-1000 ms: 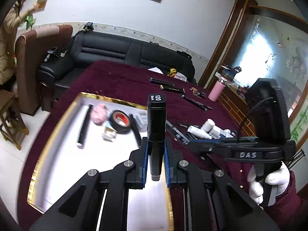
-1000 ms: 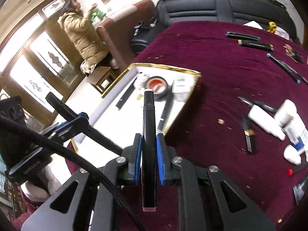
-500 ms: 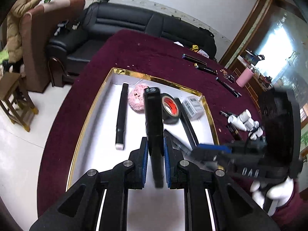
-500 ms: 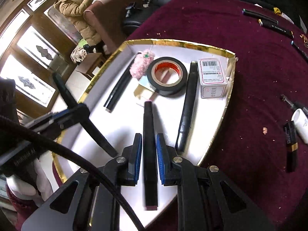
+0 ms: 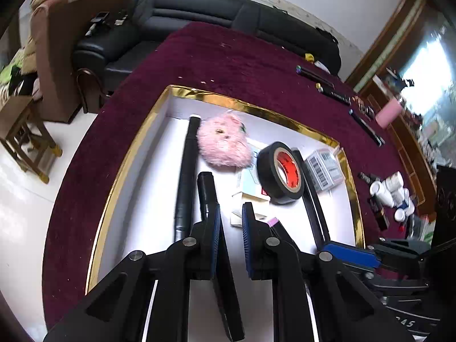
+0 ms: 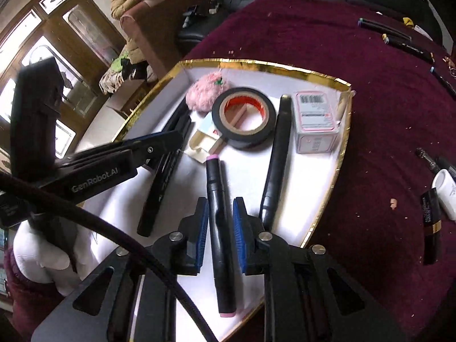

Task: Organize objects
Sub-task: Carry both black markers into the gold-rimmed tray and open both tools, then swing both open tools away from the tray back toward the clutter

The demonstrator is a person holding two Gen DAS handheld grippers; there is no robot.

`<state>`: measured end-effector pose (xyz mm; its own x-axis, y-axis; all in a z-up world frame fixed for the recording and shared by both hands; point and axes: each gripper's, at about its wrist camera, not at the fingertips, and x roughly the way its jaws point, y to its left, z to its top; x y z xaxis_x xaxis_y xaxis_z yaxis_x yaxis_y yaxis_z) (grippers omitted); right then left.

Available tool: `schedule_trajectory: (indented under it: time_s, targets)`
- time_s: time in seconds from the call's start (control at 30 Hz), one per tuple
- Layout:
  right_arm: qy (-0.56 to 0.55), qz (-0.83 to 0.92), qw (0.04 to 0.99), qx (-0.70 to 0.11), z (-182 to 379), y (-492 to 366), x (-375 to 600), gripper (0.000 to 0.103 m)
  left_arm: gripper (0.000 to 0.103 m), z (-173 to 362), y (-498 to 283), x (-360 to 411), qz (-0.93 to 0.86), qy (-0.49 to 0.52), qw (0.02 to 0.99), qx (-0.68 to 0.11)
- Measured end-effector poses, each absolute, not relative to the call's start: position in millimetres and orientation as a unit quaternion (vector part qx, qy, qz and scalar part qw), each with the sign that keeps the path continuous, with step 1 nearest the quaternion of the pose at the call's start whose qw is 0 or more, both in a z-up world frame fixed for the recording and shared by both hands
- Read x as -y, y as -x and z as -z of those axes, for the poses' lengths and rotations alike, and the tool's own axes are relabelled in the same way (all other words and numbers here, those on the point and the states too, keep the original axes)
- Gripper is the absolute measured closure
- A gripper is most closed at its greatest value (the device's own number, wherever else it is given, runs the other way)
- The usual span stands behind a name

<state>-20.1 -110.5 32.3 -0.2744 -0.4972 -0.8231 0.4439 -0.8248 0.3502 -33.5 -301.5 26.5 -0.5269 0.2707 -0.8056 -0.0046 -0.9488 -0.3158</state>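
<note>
Blue rubber pads on both grippers, and neither pair is squeezing anything right now. The left gripper (image 5: pixel 230 219) has its fingers parted a little, with a black marker (image 5: pixel 205 191) lying flat on the tray floor under its left finger, not pinched. The right gripper (image 6: pixel 219 213) is the same deal: fingers slightly apart, straddling a pink-tipped marker (image 6: pixel 219 228) that lies flat in the tray between the pads, a gap showing on each side.

Pose-wise, both tools are tipped down over the near end of the tray, pointing roughly along its length. In the right wrist view the left gripper body comes in from the left with a white-gloved hand (image 6: pixel 40 252) on its handle.

The gold-rimmed tray (image 5: pixel 125 168) with a white floor sits on a maroon tablecloth (image 5: pixel 228 57). Count inside it, as far as I can see:
- four long black pens or markers: the two by the grippers, one long one (image 5: pixel 186 171) by the left wall, one (image 6: pixel 276 154) right of the tape
- one roll of black tape (image 6: pixel 243 116) with a red core
- one pink fluffy thing (image 5: pixel 223 145)
- one small barcoded box (image 6: pixel 315 122)
- one small cream and pale blue packet (image 6: pixel 203 142), partly under the tape

Out on the cloth to the right, well apart from the tray, there's a cluster of white bottles (image 5: pixel 390 191) (too bunched to count), a black and gold tube (image 6: pixel 431 228) and a few more dark pens (image 6: pixel 399 37) at the far side. Black sofa (image 5: pixel 228 14) behind the table.
</note>
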Motion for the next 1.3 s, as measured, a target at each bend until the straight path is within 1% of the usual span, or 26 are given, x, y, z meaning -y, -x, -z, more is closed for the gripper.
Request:
schedule_trajectory:
  time_s: [0.13, 0.17, 0.23, 0.27, 0.3, 0.37, 0.43, 0.53, 0.6, 0.67, 0.77, 0.83, 0.9, 0.93, 1.0, 1.03, 1.07, 1.13, 1.2, 1.3]
  targets:
    - [-0.508, 0.803, 0.307, 0.054, -45, 13, 95, 0.083, 0.089, -32, 24, 308, -0.863, 0.468, 0.086, 0.169]
    - [-0.503, 0.805, 0.310, 0.059, -49, 10, 90, 0.082, 0.087, -35, 19, 306, -0.866, 0.461, 0.088, 0.170]
    - [-0.488, 0.811, 0.312, 0.076, -59, 2, 75, 0.082, 0.076, -44, 7, 299, -0.875, 0.437, 0.100, 0.182]
    - [-0.481, 0.814, 0.313, 0.086, -65, 1, 71, 0.080, 0.064, -50, -2, 293, -0.881, 0.418, 0.110, 0.192]
    - [-0.467, 0.820, 0.313, 0.105, -72, -4, 56, 0.077, 0.055, -54, -9, 289, -0.887, 0.400, 0.117, 0.199]
    - [-0.441, 0.832, 0.309, 0.137, -83, -14, 30, 0.059, 0.051, -60, -22, 271, -0.898, 0.362, 0.135, 0.211]
    - [-0.415, 0.846, 0.292, 0.166, -91, -24, 1, 0.049, 0.050, -61, -22, 247, -0.901, 0.352, 0.148, 0.206]
    - [-0.394, 0.857, 0.270, 0.196, -96, -40, -44, 0.049, 0.050, -49, -14, 223, -0.891, 0.377, 0.153, 0.202]
    - [-0.384, 0.863, 0.255, 0.209, -99, -49, -70, 0.049, 0.050, -43, -7, 207, -0.882, 0.406, 0.151, 0.185]
    - [-0.373, 0.866, 0.242, 0.228, -100, -61, -97, 0.049, 0.050, -44, -12, 193, -0.884, 0.408, 0.156, 0.169]
    - [-0.361, 0.868, 0.227, 0.253, -103, -76, -126, 0.049, 0.050, -43, -21, 175, -0.877, 0.412, 0.169, 0.178]
    - [-0.350, 0.873, 0.221, 0.258, -108, -83, -138, 0.049, 0.050, -41, -27, 164, -0.875, 0.416, 0.169, 0.181]
    - [-0.329, 0.891, 0.203, 0.237, -122, -101, -150, 0.049, 0.050, -49, -34, 156, -0.885, 0.399, 0.166, 0.173]
    - [-0.315, 0.906, 0.187, 0.214, -130, -110, -150, 0.047, 0.050, -58, -40, 155, -0.893, 0.382, 0.165, 0.173]
    - [-0.276, 0.936, 0.146, 0.166, -149, -131, -152, 0.034, 0.050, -74, -52, 156, -0.900, 0.355, 0.172, 0.187]
    - [-0.238, 0.955, 0.115, 0.134, -163, -150, -154, 0.020, 0.050, -87, -61, 156, -0.900, 0.337, 0.185, 0.204]
    - [-0.208, 0.966, 0.095, 0.116, -171, -164, -156, 0.018, 0.050, -97, -67, 154, -0.902, 0.324, 0.192, 0.212]
    - [-0.130, 0.984, 0.080, 0.090, -194, -202, -162, 0.018, 0.050, -127, -86, 149, -0.900, 0.297, 0.222, 0.230]
    - [-0.103, 0.983, 0.114, 0.103, -212, -222, -178, 0.018, 0.050, -164, -105, 137, -0.899, 0.271, 0.256, 0.231]
    - [-0.127, 0.965, 0.180, 0.140, -247, -229, -205, 0.018, 0.050, -228, -139, 119, -0.914, 0.209, 0.288, 0.195]
